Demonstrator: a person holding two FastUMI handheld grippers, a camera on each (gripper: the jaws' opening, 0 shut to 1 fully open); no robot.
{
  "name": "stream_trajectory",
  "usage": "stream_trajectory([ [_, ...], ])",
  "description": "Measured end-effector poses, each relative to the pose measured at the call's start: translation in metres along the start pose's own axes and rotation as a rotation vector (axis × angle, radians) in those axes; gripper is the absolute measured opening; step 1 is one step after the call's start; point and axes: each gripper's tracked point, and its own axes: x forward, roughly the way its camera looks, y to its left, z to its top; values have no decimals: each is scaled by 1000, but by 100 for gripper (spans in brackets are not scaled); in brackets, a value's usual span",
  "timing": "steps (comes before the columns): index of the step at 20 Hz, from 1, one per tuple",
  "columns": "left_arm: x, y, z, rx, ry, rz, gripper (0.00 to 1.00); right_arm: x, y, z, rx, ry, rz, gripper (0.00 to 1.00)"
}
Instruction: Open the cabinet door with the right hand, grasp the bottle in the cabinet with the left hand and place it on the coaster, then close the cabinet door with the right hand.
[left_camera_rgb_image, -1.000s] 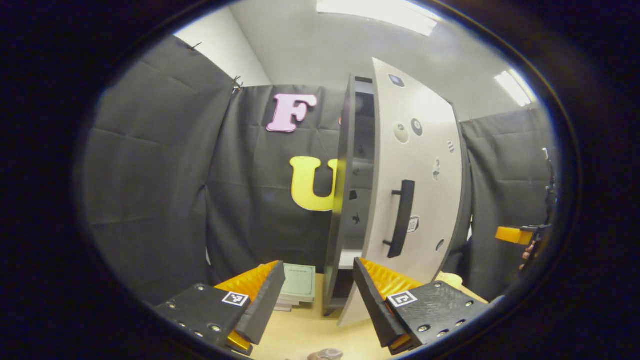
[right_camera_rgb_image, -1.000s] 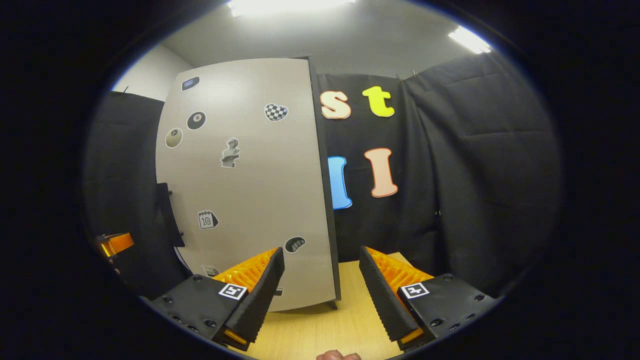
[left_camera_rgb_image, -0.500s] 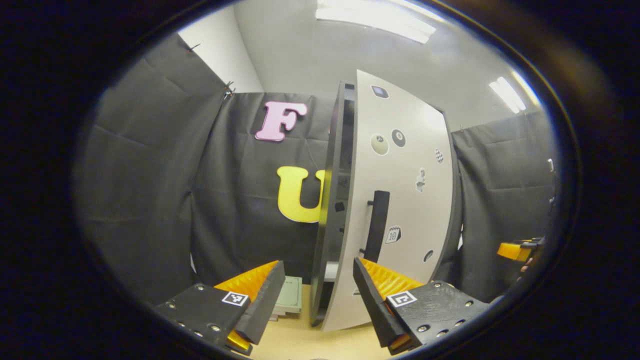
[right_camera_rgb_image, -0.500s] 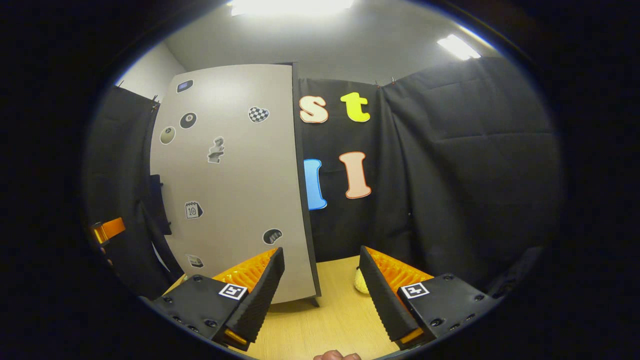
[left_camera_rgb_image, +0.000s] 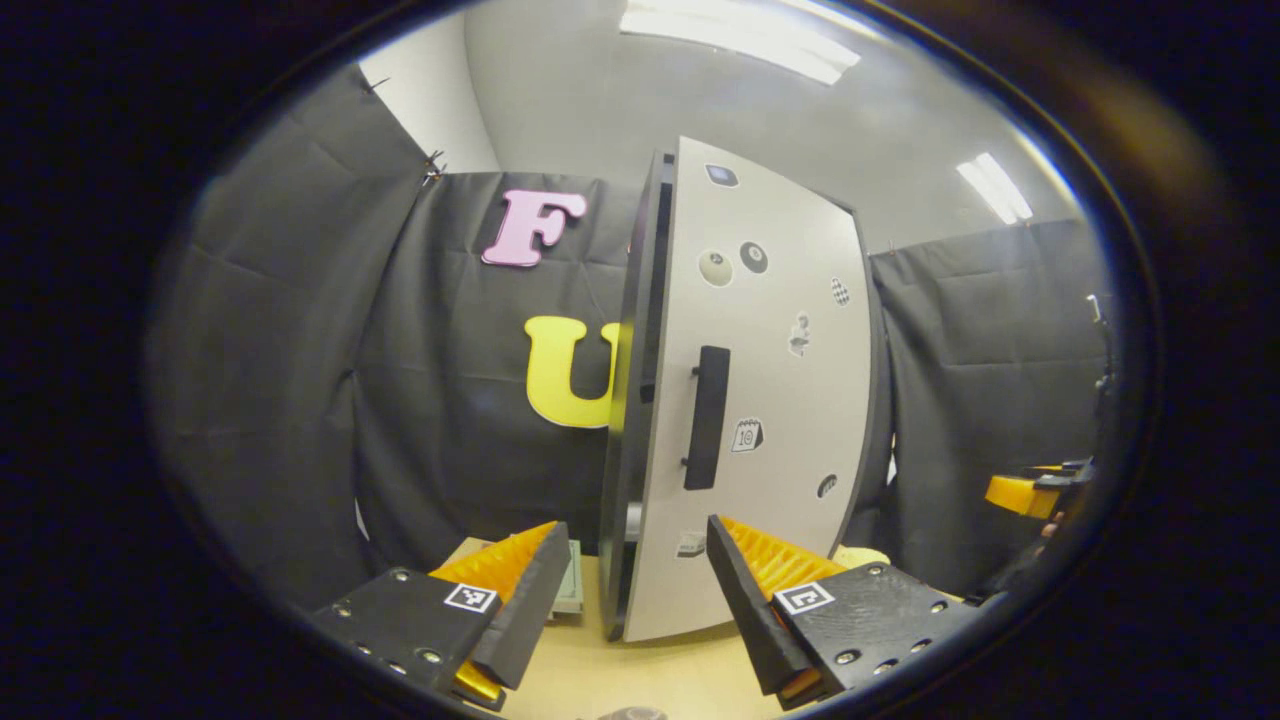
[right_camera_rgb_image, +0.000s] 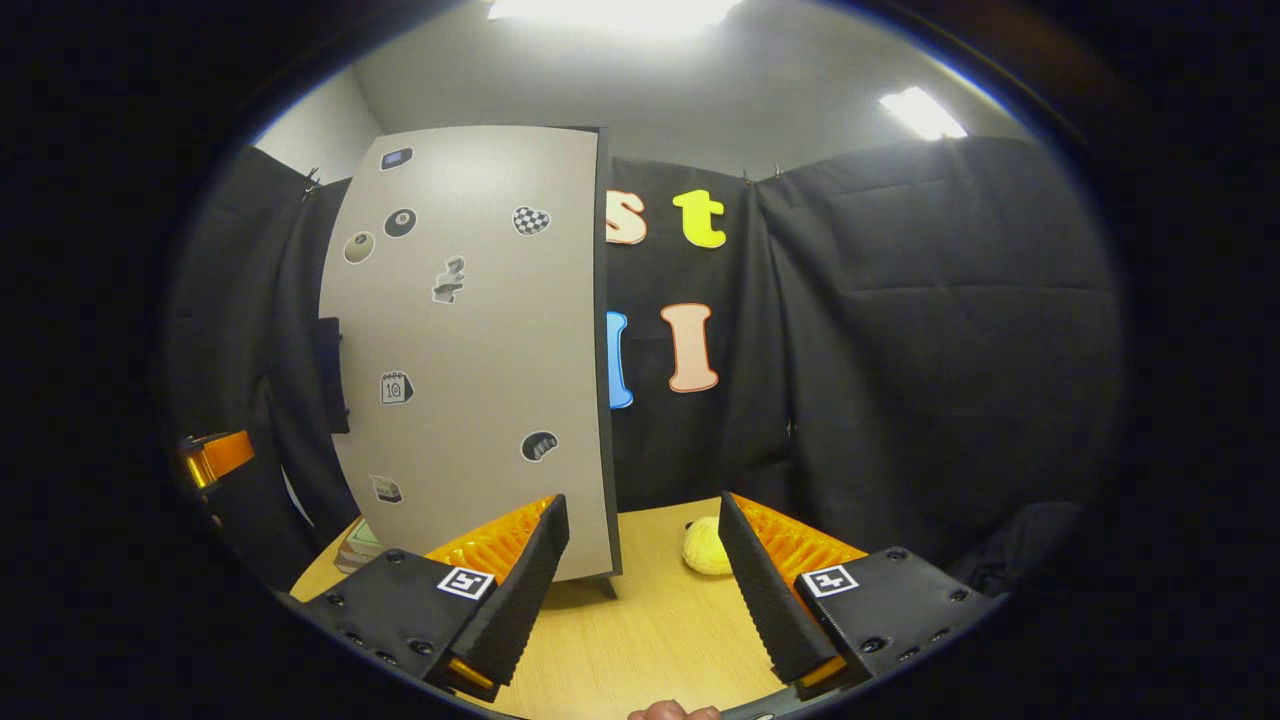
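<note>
cabinet door (left_camera_rgb_image: 760, 400) nearly shut, narrow gap at handle (left_camera_rgb_image: 706, 417) side | left gripper (left_camera_rgb_image: 630, 590) fingers apart, empty | right gripper (right_camera_rgb_image: 645, 575) fingers apart, empty, over table (right_camera_rgb_image: 650, 640)

Light wooden table (right_camera_rgb_image: 650, 640) across the bottom of the right gripper view. Standing on it at centre left — tall grey cabinet (right_camera_rgb_image: 480, 340). Just right of centre, a small yellow plush thing (right_camera_rgb_image: 705, 547); at lower left, stacked books (right_camera_rgb_image: 358, 543) — partly hidden.

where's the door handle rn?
In the left gripper view, the handle stands vertical near the cabinet door's left edge, above the left gripper.
</note>
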Motion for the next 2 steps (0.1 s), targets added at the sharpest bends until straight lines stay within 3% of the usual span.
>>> stream_trajectory([
  [2,-6,2,0,-1,-2,3,82,-3,-3,-4,1,10,-24,90],
])
